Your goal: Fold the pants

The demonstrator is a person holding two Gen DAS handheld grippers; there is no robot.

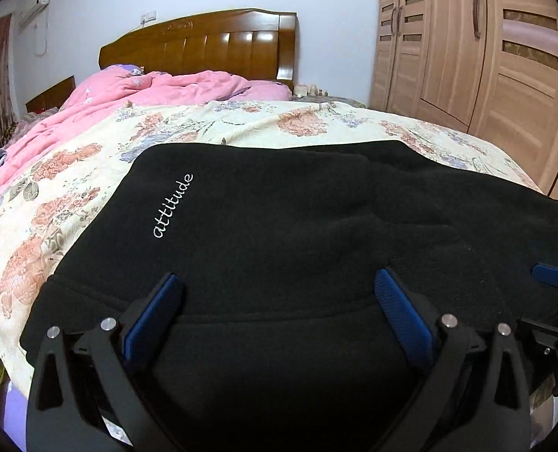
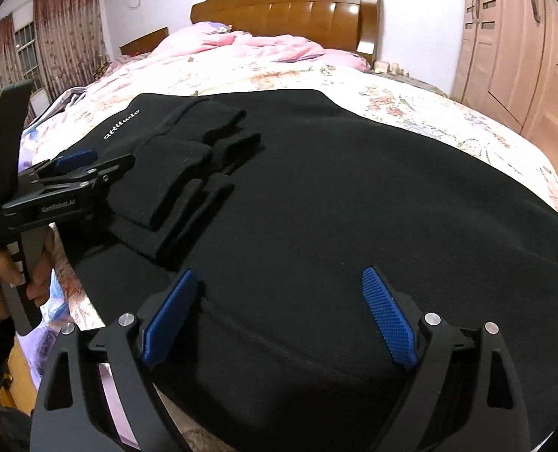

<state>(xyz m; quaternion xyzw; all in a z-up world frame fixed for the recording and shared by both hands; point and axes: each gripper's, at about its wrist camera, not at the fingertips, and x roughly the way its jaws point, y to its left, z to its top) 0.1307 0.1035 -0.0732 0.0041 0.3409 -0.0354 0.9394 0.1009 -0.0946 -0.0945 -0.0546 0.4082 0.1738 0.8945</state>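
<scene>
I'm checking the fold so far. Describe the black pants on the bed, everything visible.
The black pants look like thick, matte fleece and lie spread flat across the floral bedspread, reaching the near edge of the bed. White script reading "attitude" runs along one side. In the right wrist view, two ribbed cuffs lie folded back on top of the body of the pants. A seam curves across the near part. Both tongs, left and right, stand open over the fabric, gripping nothing.

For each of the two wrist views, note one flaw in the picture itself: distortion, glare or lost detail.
Left wrist view: fisheye bends the wardrobe edges, and glare spots shine on the headboard. Right wrist view: the black pants swallow most fold detail, and dark lens corners vignette the frame.
</scene>
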